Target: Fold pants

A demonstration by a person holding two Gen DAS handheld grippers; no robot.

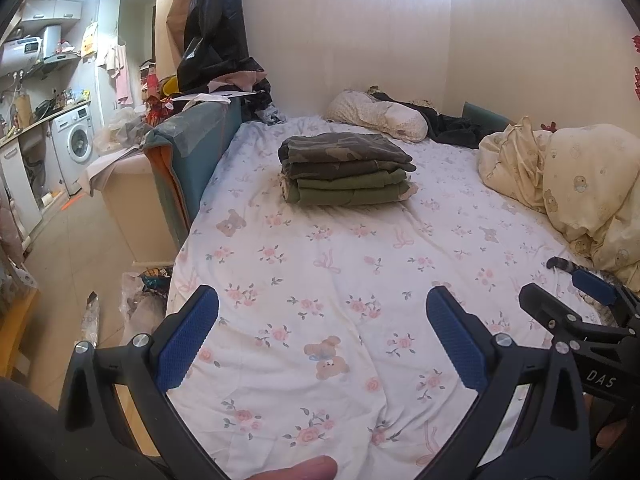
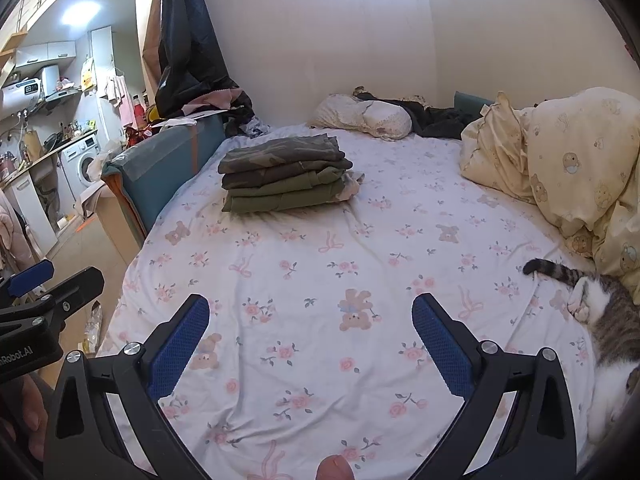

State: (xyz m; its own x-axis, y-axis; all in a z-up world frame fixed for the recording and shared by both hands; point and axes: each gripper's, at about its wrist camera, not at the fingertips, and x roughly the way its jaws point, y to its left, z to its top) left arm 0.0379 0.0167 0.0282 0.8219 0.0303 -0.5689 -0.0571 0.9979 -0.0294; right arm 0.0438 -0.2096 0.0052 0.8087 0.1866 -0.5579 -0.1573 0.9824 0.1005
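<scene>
Bed [image 2: 320, 360], cat [image 2: 612, 320] cut off

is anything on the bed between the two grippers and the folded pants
Nothing visible. Only bare flowered sheet lies between the open left gripper, the open right gripper and the stack of folded pants. The cat lies off to the right by the quilt, outside that path.
</scene>
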